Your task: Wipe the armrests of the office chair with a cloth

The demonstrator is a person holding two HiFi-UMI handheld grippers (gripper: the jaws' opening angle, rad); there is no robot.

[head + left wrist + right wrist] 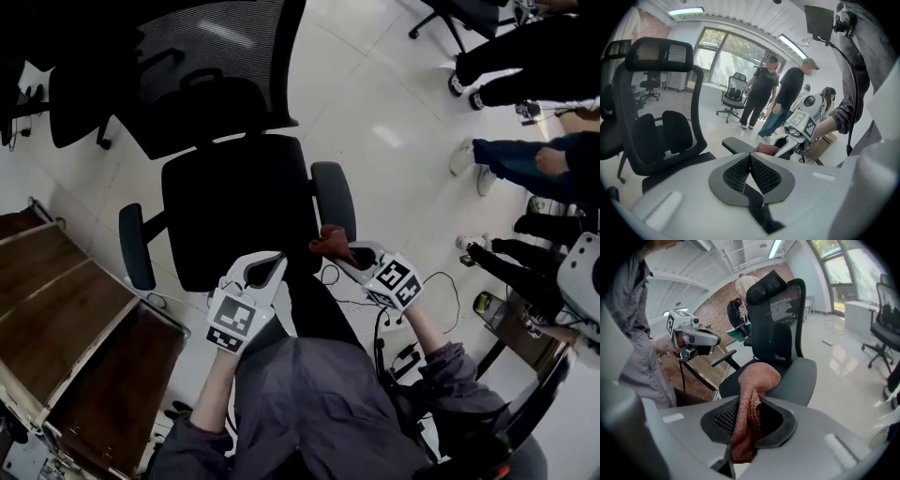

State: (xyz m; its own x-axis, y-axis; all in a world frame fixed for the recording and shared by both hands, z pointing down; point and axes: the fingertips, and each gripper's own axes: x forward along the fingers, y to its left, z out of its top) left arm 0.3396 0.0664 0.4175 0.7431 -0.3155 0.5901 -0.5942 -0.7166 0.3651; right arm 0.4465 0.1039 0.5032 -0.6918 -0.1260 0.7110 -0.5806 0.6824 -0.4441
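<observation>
The right claw (345, 255) is clamped on a reddish cloth (757, 378). The fabric is pinched as a bunched fold between the jaws, with a rounded wad standing out past the tips and a tail hanging below. That wad sits at the front end of the office chair's armrest (333, 199) on the person's right. I cannot tell whether it touches the pad. The left claw (751, 171) is closed with nothing in it, hovering over the front edge of the seat (234, 211), clear of the chair.

The main risk, as I judge it, is the grip. Only a narrow fold is held, so dragging along the pad could pull the cloth free or roll it aside. The hard jaw tips would then rub the armrest instead of the fabric.

The chair stands loose on a smooth floor (394, 122) and nothing braces it. A firm push along the armrest may swivel or roll it away, leaving the stroke short.

The other armrest (136, 246) lies across the seat. Reaching it means leaning over, and cables (330, 277) loop on the floor near the person's legs.
</observation>
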